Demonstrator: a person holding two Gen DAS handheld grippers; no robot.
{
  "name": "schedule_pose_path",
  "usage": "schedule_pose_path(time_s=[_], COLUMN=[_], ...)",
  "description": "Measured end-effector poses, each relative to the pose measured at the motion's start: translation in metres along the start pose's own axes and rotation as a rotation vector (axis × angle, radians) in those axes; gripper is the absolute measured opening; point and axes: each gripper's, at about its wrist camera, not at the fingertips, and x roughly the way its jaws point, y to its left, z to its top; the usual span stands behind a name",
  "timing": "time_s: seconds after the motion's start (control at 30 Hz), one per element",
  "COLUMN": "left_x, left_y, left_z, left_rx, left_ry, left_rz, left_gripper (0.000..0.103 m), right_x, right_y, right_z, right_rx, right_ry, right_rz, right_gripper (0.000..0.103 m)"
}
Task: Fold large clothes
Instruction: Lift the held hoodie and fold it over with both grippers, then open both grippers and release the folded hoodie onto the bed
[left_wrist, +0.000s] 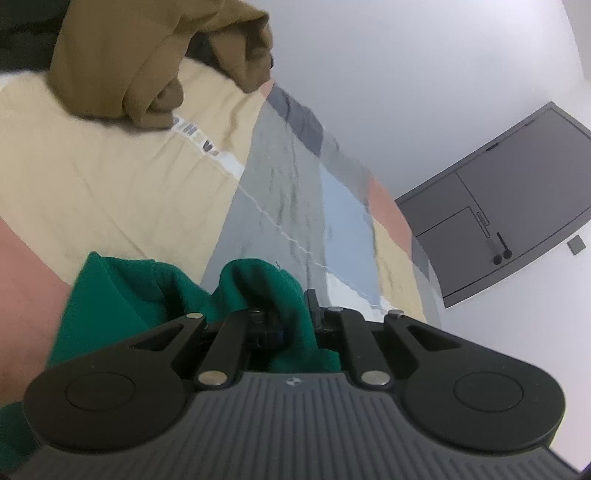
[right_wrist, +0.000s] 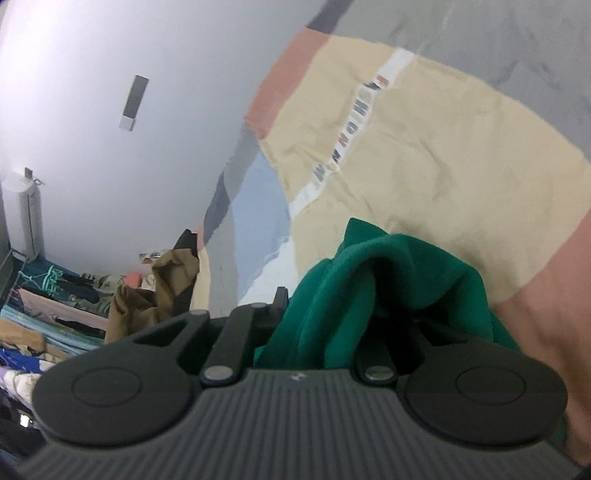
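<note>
Both grippers are clamped on the same green garment (left_wrist: 122, 295), each with a bunch of its fabric pinched between nearly closed jaws. From the left wrist camera, the left gripper (left_wrist: 295, 317) sits at the 6 o'clock edge of the view, and the green cloth spills out from between its fingers toward 9 o'clock, draping down over the patchwork bedspread (left_wrist: 122, 177) below. From the right wrist camera, the right gripper (right_wrist: 332, 325) holds a thicker fold of the green garment (right_wrist: 388, 280), which rises in a ridge just above the fingers and trails off toward 4 o'clock.

The bedspread is a quilt of big colour blocks: cream, salmon pink, grey, pale blue, with a white strip of printed letters running across the cream panel. The green garment lies partly on the cream and pink blocks.

A tan garment (left_wrist: 155, 66) sits crumpled on the bedspread at 11 o'clock in the left view, well apart from the green one. In the right view the same tan garment (right_wrist: 162, 291) shows at 9 o'clock, beside the bed's edge, with a heap of other clothes (right_wrist: 55, 306) beyond it toward 8 o'clock.

A grey door (left_wrist: 517, 192) is set in the white wall at 3 o'clock in the left view. A white standing appliance (right_wrist: 27, 218) is against the wall at 9 o'clock in the right view; I cannot tell what kind.
</note>
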Motion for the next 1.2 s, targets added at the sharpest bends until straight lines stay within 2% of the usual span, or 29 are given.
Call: schedule_pose_path(time_s=[0.13,0.23,0.47,0.53,0.57,0.6,0.7,0.73,0.77,0.93,1.03,1.2], left_x=[0.012,0.012,-0.008,-0.015,-0.019,-0.023,-0.046,-0.053,-0.063,-0.104,-0.125,-0.144], left_y=[0.002,-0.004,-0.024,-0.035,-0.042,-0.047,-0.067,-0.072,-0.077,-0.084,-0.089,-0.097], left_z=[-0.001,-0.005,-0.018,-0.021,-0.023,-0.024,-0.034,-0.037,-0.041,-0.057,-0.066,-0.088], left_rx=[0.004,0.045,0.113,0.155,0.179,0.195,0.271,0.291,0.303,0.328,0.336,0.376], left_ry=[0.000,-0.012,-0.058,-0.066,-0.066,-0.070,-0.116,-0.134,-0.160,-0.220,-0.231,-0.223], left_rz=[0.020,0.041,0.074,0.081,0.071,0.060,0.089,0.104,0.113,0.127,0.119,0.125], left_gripper=[0.012,0.013,0.016,0.033,0.052,0.060,0.063,0.064,0.066,0.067,0.067,0.067], right_x=[0.011,0.011,-0.003,-0.009,-0.014,-0.019,-0.036,-0.042,-0.048,-0.075,-0.090,-0.107], right_y=[-0.011,-0.013,-0.001,0.008,0.014,0.021,0.041,0.047,0.054,0.079,0.093,0.109], right_z=[0.003,0.006,-0.002,-0.006,-0.008,-0.011,-0.022,-0.026,-0.030,-0.056,-0.079,-0.113], right_rx=[0.038,0.060,0.004,-0.034,-0.057,-0.080,-0.166,-0.199,-0.235,-0.369,-0.458,-0.563], right_ry=[0.016,0.025,-0.004,-0.017,-0.024,-0.030,-0.052,-0.060,-0.072,-0.109,-0.151,-0.184], right_rz=[0.009,0.020,0.016,0.001,-0.008,-0.019,-0.030,-0.031,-0.035,-0.064,-0.108,-0.131], right_gripper=[0.015,0.015,0.018,0.021,0.024,0.026,0.045,0.059,0.067,0.068,0.068,0.068])
